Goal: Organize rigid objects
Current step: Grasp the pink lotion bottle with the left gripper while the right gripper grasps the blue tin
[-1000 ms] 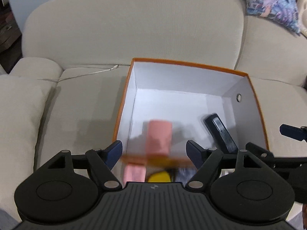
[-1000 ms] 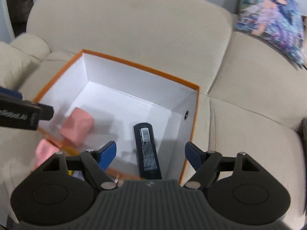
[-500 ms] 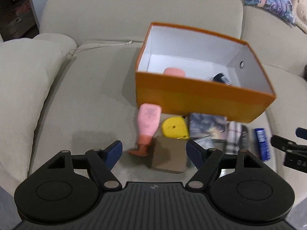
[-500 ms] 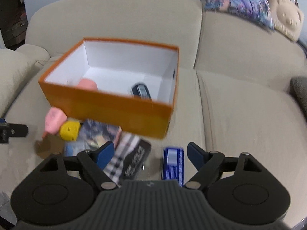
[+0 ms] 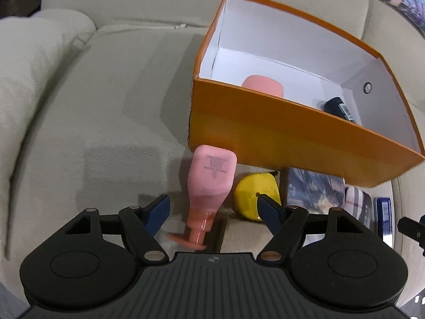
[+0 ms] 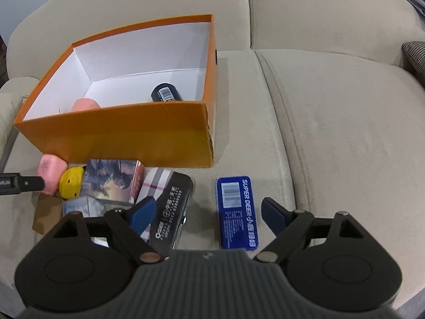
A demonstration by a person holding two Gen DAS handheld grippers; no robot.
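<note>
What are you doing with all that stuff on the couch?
I'm tidying things into the orange box. A pink object and a black one already lie inside. The left gripper is open around a pink bottle lying beside the box. The right gripper is open over a blue tin. Neither one is holding anything.

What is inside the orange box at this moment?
Inside the orange box lie a pink object near its left end and a black barcoded item toward the right. The near wall hides their lower parts and the floor closest to the cameras.
</note>
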